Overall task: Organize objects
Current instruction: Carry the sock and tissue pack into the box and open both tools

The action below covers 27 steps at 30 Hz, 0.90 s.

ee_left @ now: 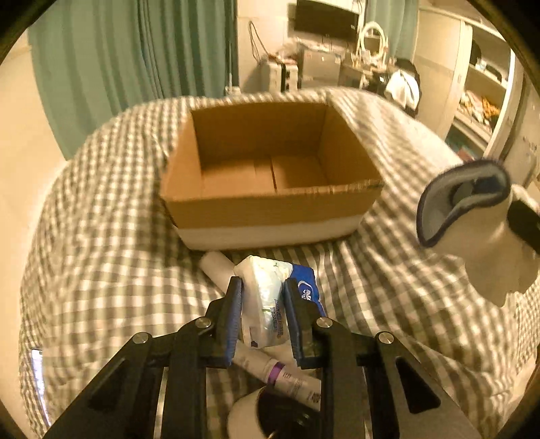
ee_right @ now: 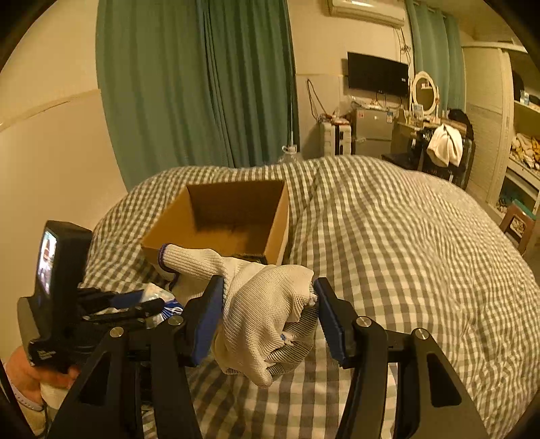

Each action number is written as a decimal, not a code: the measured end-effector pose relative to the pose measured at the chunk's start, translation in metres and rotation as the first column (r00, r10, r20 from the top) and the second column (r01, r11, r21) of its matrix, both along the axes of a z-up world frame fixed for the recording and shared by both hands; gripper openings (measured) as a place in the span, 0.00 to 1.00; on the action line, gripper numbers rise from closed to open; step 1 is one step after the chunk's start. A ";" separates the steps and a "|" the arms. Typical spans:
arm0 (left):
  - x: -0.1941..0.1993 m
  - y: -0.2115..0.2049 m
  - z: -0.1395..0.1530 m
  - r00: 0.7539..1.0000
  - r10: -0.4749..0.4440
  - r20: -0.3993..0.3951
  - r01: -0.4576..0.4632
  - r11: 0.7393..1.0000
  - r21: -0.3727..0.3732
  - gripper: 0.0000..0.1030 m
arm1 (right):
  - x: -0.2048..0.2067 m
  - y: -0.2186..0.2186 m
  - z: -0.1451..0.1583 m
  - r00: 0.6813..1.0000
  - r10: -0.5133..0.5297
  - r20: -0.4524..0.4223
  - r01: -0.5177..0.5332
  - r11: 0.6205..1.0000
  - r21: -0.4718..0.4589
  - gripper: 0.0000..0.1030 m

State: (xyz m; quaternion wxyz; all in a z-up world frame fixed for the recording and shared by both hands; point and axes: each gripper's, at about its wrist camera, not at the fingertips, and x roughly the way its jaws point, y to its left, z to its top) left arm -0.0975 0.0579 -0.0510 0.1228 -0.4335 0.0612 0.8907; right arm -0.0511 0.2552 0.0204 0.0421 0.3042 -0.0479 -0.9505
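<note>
1. The bed cover (ee_left: 101, 256) is showing a grey-and-white check pattern.
2. The cardboard box (ee_left: 270, 202) is showing brown walls above a white base band.
3. The tissue pack (ee_left: 266, 297) is showing white and blue.
4. The glove (ee_right: 266, 314) is showing off-white knit with a blue cuff edge.
5. The curtains (ee_right: 202, 84) are showing green.

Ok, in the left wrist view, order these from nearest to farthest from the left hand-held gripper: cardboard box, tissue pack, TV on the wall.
1. Tissue pack: between the fingers of the left hand-held gripper.
2. Cardboard box: straight ahead on the checked bedcover.
3. TV: on the far wall, upper right.
</note>
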 end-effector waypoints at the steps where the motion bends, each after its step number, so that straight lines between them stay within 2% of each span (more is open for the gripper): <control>1: -0.001 0.001 0.007 1.000 0.003 -0.017 -0.003 1.000 0.004 0.24 | 0.003 -0.002 0.005 1.000 0.001 -0.010 -0.001 1.000 0.006 0.52; 8: -0.002 -0.015 0.062 0.991 0.027 -0.130 -0.021 0.999 0.046 0.24 | 0.006 -0.018 0.039 0.997 0.031 -0.066 -0.029 0.999 0.034 0.52; 13: -0.028 -0.026 0.090 0.978 0.085 -0.193 -0.077 0.996 0.048 0.24 | -0.017 -0.030 0.070 0.992 0.065 -0.112 -0.059 0.997 0.053 0.52; 15: -0.041 -0.029 0.100 0.961 0.133 -0.243 -0.127 0.991 0.042 0.24 | -0.033 -0.035 0.080 0.989 0.073 -0.127 -0.067 0.997 0.047 0.52; 20: -0.079 -0.029 0.104 0.938 0.171 -0.301 -0.172 0.985 0.021 0.24 | -0.080 -0.049 0.095 0.988 0.072 -0.140 -0.067 0.997 0.040 0.52; 27: -0.128 -0.013 0.085 0.950 0.083 -0.301 -0.102 0.993 -0.050 0.24 | -0.158 -0.062 0.085 0.992 0.082 -0.091 -0.078 0.996 0.047 0.52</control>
